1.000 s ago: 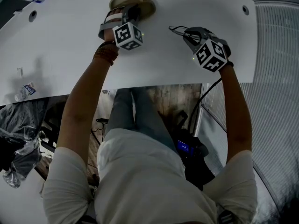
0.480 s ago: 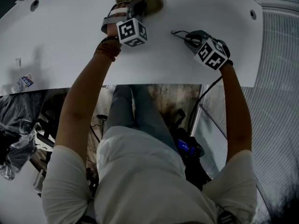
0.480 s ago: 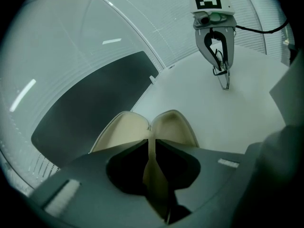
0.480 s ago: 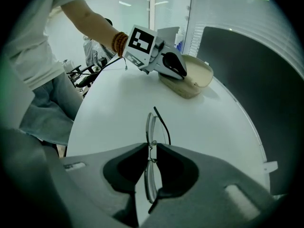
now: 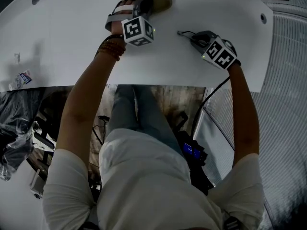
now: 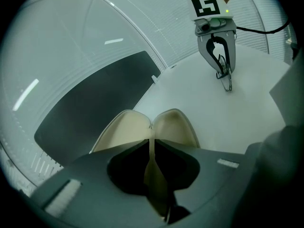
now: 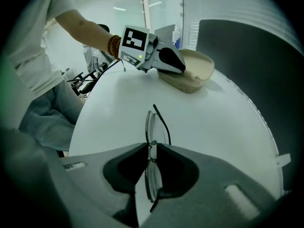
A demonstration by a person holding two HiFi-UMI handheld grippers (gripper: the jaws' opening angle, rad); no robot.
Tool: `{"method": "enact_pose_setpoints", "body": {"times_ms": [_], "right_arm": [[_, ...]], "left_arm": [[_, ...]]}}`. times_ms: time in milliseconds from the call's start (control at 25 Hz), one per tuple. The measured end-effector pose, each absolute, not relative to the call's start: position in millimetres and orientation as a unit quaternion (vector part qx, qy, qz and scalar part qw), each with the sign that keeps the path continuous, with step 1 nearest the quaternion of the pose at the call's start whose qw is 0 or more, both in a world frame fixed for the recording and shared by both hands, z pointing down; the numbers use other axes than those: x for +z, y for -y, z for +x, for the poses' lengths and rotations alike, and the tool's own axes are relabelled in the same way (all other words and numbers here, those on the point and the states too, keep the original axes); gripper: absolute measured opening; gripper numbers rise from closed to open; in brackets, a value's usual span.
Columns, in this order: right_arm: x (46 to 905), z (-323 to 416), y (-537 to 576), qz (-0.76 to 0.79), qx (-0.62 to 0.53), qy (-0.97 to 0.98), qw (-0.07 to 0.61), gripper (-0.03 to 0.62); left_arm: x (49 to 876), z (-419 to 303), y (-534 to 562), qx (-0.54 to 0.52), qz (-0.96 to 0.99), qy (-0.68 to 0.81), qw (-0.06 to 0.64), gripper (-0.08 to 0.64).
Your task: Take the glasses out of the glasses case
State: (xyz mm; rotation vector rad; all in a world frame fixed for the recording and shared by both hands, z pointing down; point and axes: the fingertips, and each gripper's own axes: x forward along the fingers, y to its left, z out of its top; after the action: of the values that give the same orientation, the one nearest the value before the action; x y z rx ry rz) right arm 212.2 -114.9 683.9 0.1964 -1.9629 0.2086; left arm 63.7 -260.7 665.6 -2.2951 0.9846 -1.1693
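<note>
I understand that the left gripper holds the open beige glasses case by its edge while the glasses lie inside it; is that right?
Not quite: the glasses are out of the glasses case. The right gripper view shows them clamped at the bridge in the right gripper, over the white table. The left gripper, jaws closing, does have the open beige case's edge between them.

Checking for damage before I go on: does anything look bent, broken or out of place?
Nothing stands out. The glasses look whole, pinched at the middle by the right gripper. The case lies open, its wall between the closing jaws of the left gripper.
</note>
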Motion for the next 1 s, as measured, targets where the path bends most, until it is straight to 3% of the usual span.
{"method": "enact_pose_setpoints", "body": {"times_ms": [1000], "right_arm": [[648,225,135,0.131,0.067,0.829,0.540,0.110]], "left_arm": [[646,60,253,-0.420,-0.813,-0.345,0.209,0.049]]}}
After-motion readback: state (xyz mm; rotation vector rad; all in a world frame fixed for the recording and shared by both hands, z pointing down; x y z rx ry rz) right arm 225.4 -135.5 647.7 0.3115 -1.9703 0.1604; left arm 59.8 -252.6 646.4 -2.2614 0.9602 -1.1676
